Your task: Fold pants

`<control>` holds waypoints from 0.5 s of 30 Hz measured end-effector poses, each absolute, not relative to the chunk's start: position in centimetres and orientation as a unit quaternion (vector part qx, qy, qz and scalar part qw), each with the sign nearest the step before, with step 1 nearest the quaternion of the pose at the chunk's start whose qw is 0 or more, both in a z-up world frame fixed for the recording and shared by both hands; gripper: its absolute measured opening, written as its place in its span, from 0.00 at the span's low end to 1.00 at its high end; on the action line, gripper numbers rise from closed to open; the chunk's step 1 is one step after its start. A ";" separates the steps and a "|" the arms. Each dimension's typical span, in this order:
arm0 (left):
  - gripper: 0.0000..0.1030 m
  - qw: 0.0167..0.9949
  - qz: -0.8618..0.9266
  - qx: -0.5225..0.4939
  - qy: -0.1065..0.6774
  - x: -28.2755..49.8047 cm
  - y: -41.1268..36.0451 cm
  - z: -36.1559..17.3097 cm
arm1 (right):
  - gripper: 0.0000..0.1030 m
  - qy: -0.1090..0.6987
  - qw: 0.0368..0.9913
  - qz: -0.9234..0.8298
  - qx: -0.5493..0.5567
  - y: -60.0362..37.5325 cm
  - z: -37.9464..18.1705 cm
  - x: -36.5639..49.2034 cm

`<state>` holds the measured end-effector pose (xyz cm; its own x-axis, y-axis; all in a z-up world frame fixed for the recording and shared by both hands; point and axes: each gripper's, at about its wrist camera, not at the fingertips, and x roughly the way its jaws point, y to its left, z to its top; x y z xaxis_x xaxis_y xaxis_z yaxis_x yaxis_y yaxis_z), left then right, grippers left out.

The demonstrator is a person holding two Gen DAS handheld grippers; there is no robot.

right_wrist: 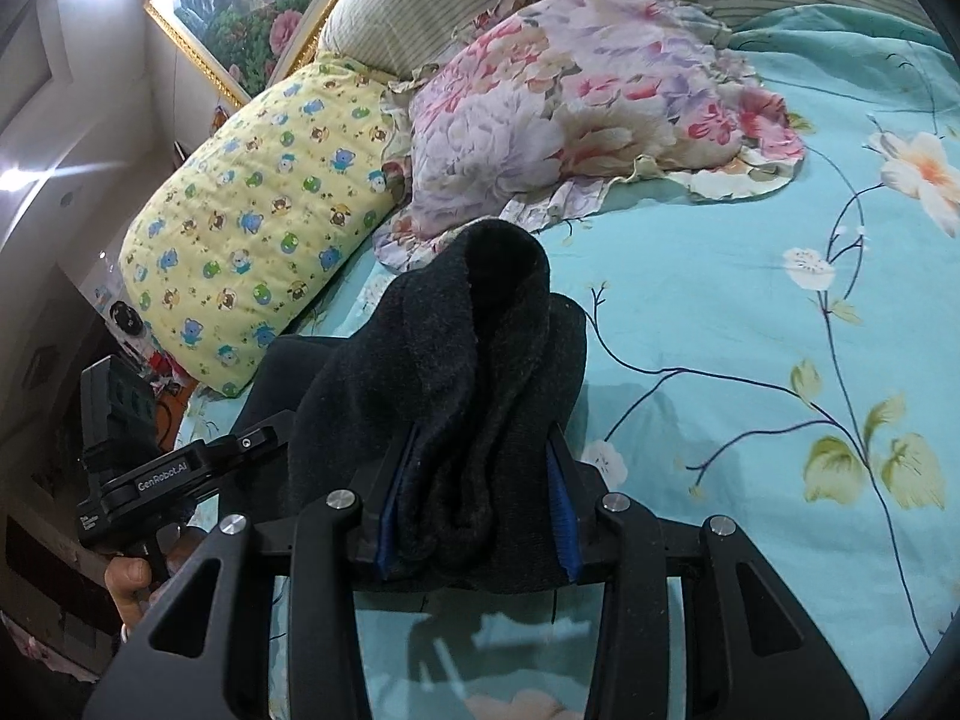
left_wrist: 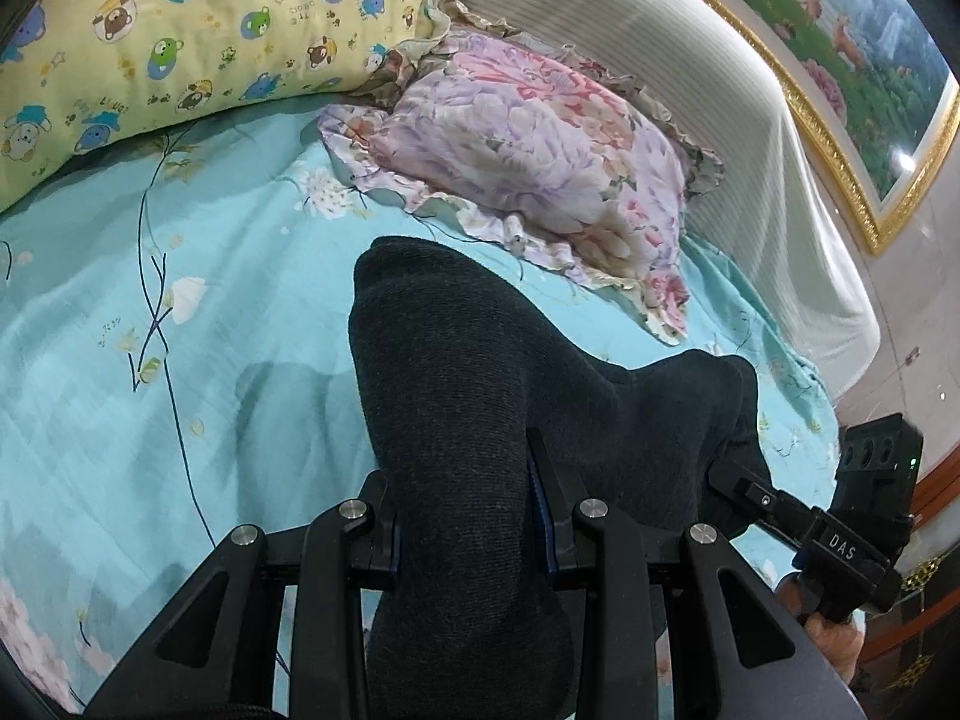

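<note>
Pants point(left_wrist: 480, 396) — dark knit — bunch between both clamped grippers: left gripper point(left_wrist: 465, 516), right gripper point(right_wrist: 477, 504).

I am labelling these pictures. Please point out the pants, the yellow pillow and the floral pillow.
pants point(left_wrist: 480, 372): left wrist view, on the dark fabric above the fingers.
yellow pillow point(right_wrist: 252, 228): right wrist view, on the middle of its bear print.
floral pillow point(left_wrist: 528, 138): left wrist view, on its middle.
</note>
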<state>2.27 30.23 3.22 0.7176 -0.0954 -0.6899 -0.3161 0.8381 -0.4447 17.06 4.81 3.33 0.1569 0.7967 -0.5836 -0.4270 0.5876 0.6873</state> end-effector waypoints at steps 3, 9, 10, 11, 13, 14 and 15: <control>0.31 0.882 0.064 -0.280 0.375 2.5 30.5 2.7 | 0.41 0.504 0.737 0.413 0.183 5.2 2.9 17.3; 0.37 0.878 0.067 -0.282 0.381 2.8 30.8 1.7 | 0.42 0.511 0.732 0.412 0.182 5.4 2.1 17.7; 0.38 0.878 0.069 -0.280 0.382 2.8 30.8 1.6 | 0.44 0.512 0.731 0.411 0.184 5.4 1.9 17.7; 0.41 0.878 0.071 -0.278 0.383 2.8 30.8 1.4 | 0.48 0.515 0.731 0.408 0.185 5.4 1.8 17.8; 0.45 0.878 0.075 -0.275 0.385 2.6 30.9 1.1 | 0.53 0.520 0.729 0.404 0.190 5.3 1.4 17.9; 0.49 0.877 0.077 -0.274 0.386 2.6 30.9 1.0 | 0.53 0.520 0.728 0.402 0.192 5.3 1.3 17.9; 0.54 0.877 0.079 -0.272 0.387 2.5 30.9 0.9 | 0.54 0.521 0.728 0.402 0.193 5.2 1.2 17.9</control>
